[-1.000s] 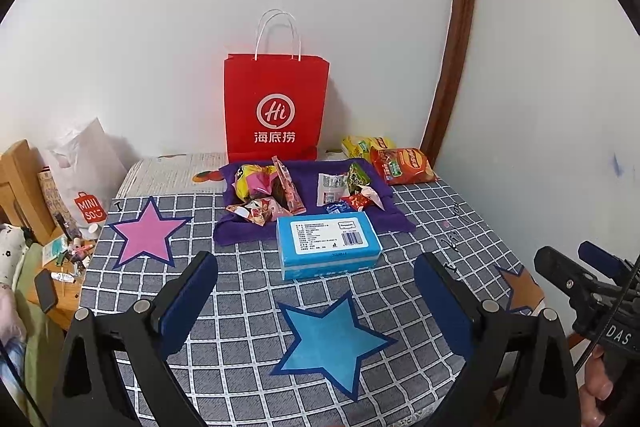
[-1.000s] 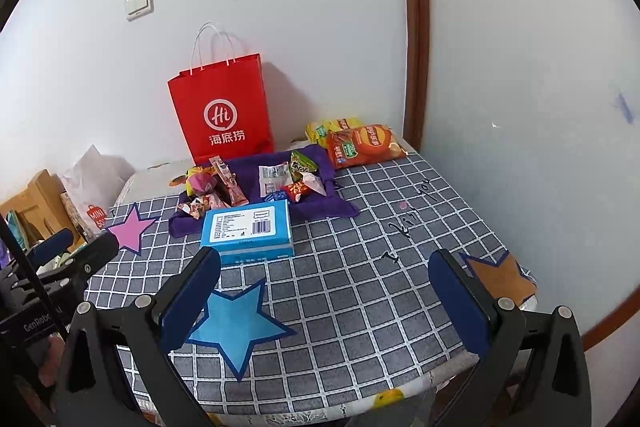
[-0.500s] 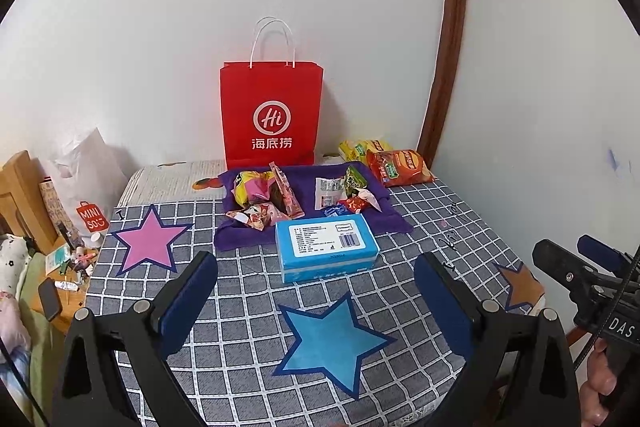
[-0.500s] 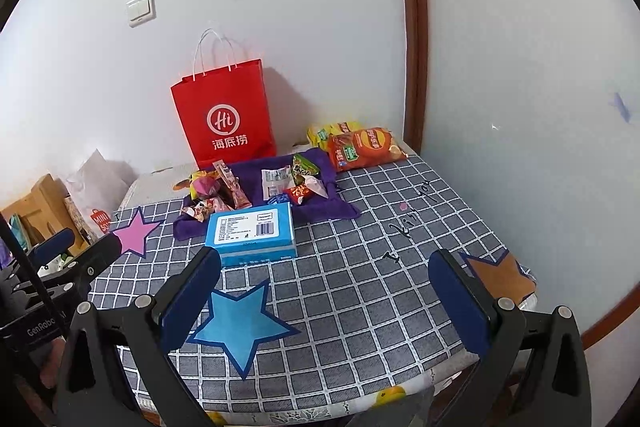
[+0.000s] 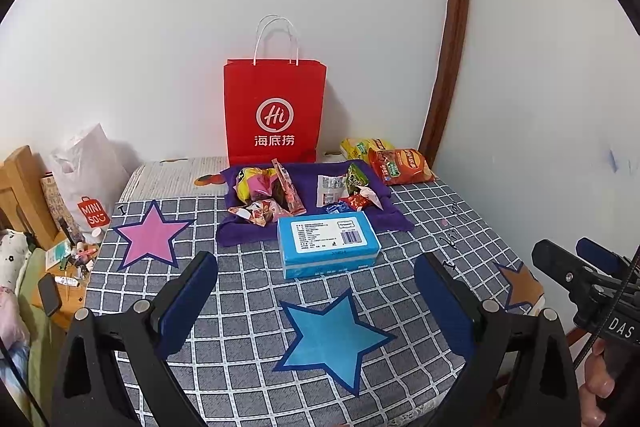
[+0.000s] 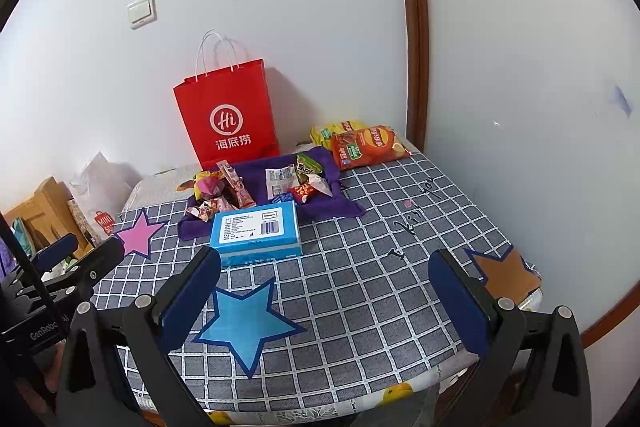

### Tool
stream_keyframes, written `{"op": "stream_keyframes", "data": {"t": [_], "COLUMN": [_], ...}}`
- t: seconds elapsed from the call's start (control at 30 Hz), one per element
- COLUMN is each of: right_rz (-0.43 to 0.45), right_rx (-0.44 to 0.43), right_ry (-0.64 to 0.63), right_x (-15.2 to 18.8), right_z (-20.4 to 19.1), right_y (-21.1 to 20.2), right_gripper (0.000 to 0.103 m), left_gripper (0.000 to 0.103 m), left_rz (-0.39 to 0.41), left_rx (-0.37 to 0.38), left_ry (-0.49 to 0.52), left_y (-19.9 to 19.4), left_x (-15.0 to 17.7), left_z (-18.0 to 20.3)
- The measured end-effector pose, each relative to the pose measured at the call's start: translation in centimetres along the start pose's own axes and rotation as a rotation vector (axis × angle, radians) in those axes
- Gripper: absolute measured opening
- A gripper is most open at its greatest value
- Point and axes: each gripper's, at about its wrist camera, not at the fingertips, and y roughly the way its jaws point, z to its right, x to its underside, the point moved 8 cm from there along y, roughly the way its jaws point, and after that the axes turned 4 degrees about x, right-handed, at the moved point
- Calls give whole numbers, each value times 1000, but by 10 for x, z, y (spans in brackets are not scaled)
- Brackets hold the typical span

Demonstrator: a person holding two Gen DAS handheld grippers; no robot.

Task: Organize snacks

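White walls meet in a corner behind a tabletop (image 5: 420, 235) covered in a grey checked cloth with paper stars stuck on it. We hold one tool in each hand above its near edge: the left tool (image 5: 316, 307) and the right tool (image 6: 324, 301) both stand wide apart at the fingers, with nothing between them.

Largest on the surface is a red paper bag (image 5: 275, 115) upright against the wall. In front of it lies a purple cloth (image 5: 312, 183) carrying a loose scatter of small snack packets (image 5: 276, 193). A blue box (image 5: 328, 241) sits at the cloth's near edge, touching it. Two larger crisp bags (image 6: 366, 143) lie near the corner, just beside the cloth (off it).

As for progress, the snacks lie mixed and unsorted on the cloth, none visibly in the bag or box; whether this is the wanted layout we cannot judge.

We cannot see inside the red bag, nor read the small wrappers. Clutter left of the tabletop is cut off.
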Motion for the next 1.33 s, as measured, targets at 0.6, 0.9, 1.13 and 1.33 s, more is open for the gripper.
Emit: {"op": "stream_keyframes", "data": {"t": [0.6, 0.9, 1.13, 1.33], "right_rz": [-2, 1, -1, 3], "right_rx": [-7, -11, -16, -17], "right_ry": [19, 28, 32, 15], "right_x": [1, 1, 2, 0], "right_z": [4, 6, 4, -2], "right_y": [1, -2, -2, 0], "right_gripper": [102, 102, 102, 102], "left_gripper": [99, 99, 99, 99], "left_rz": [-1, 12, 9, 14], "left_rx": [-7, -22, -12, -18], "left_ry": [-1, 17, 6, 4], "left_y": [0, -5, -5, -2], "left_x": [0, -4, -5, -8], "left_z": [-1, -1, -4, -5]}}
